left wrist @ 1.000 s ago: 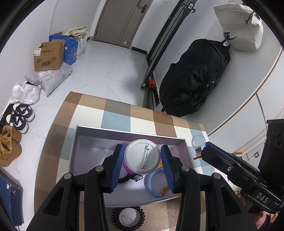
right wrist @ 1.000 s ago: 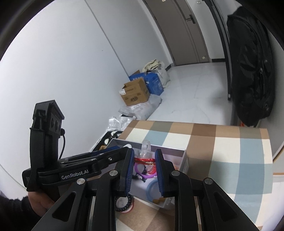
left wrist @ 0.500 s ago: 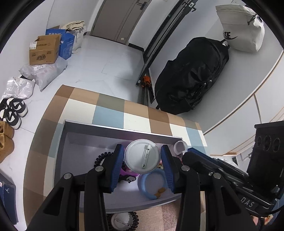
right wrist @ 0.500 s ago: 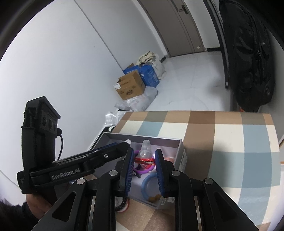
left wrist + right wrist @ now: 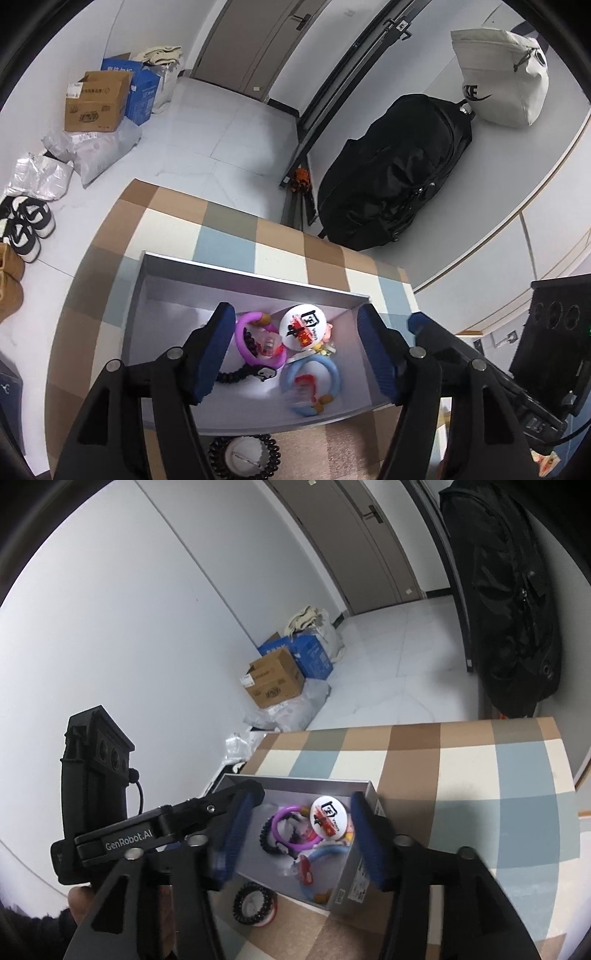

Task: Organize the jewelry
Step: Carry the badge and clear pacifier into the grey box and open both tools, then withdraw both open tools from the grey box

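Observation:
A grey open box (image 5: 166,288) (image 5: 364,790) sits on the checkered table. Inside lie a white round badge (image 5: 306,326) (image 5: 325,818), a purple ring (image 5: 255,347) (image 5: 284,830), a blue ring (image 5: 314,380) (image 5: 325,864), a black coil hair tie (image 5: 236,376) (image 5: 266,836) and a small red-and-clear charm (image 5: 303,867). My left gripper (image 5: 297,354) is open and empty above the box. My right gripper (image 5: 299,834) is open and empty above the box too. Another black coil tie around a white badge (image 5: 243,456) (image 5: 255,902) lies on the table in front of the box.
The checkered tablecloth (image 5: 480,794) extends right of the box. On the floor are cardboard boxes (image 5: 98,107), plastic bags (image 5: 99,151), shoes (image 5: 26,229) and a black duffel bag (image 5: 399,177) against the wall.
Both grippers have opened. The left one let go of the white badge, and the right one let go of the small charm; both now lie in the box.

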`<state>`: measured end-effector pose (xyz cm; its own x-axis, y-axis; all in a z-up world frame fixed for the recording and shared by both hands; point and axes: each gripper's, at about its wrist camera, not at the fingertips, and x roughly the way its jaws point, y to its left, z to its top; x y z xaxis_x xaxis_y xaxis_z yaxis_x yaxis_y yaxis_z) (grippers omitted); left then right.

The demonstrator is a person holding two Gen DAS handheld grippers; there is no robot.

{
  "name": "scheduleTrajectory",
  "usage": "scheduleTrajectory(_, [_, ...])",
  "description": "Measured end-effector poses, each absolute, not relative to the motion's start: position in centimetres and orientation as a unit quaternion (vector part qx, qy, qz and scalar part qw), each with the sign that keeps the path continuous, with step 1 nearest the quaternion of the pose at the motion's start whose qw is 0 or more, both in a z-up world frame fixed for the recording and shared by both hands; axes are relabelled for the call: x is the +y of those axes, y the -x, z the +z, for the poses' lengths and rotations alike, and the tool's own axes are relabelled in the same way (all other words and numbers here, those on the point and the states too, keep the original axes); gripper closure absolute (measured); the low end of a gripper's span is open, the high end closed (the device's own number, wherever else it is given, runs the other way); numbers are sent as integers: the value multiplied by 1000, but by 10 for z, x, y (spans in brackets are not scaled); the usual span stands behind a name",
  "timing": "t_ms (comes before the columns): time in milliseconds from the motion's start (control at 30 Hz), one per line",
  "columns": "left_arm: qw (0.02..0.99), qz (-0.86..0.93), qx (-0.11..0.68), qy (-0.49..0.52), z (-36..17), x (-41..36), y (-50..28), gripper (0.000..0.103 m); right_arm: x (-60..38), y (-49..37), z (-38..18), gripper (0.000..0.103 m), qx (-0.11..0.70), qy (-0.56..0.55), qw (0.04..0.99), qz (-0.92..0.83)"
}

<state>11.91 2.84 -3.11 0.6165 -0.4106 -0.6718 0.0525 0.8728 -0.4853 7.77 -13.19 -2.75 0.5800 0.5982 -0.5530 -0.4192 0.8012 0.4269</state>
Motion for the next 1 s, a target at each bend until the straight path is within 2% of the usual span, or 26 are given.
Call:
scheduleTrajectory(67, [874,-127,419,212,-31,29,-118,39,-132,-76,-28,32,356,-122,881,286])
scheduleTrajectory(200, [880,-117,414,199,-28,29,-112,39,-133,-74,-31,29,364,-119,881,280])
scheduleTrajectory(333, [887,-105,410,187,-25,31,-103,39,-137,-68,-30,21,359,-117,885,272])
scheduleTrajectory(500, [890,-93,408,182,-22,33,-93,39,-137,-59,-31,20,359,-107,887,269])
scheduleTrajectory(567, [893,-90,406,174,-20,32,-88,39,-137,-55,-31,13,360,-106,887,268])
scheduleTrajectory(767, [902,-77,393,159,-15,31,-70,38,-140,-39,-31,7,358,-105,889,267])
scheduleTrajectory(833, [903,-73,394,157,-16,30,-66,32,-142,-32,-32,3,356,-106,890,264])
scheduleTrajectory(900, [905,-66,390,158,-15,31,-60,23,-144,-28,-33,3,358,-109,890,259])
scheduleTrajectory(1000, [910,-59,383,150,-15,31,-50,20,-148,-21,-34,2,361,-114,890,254])
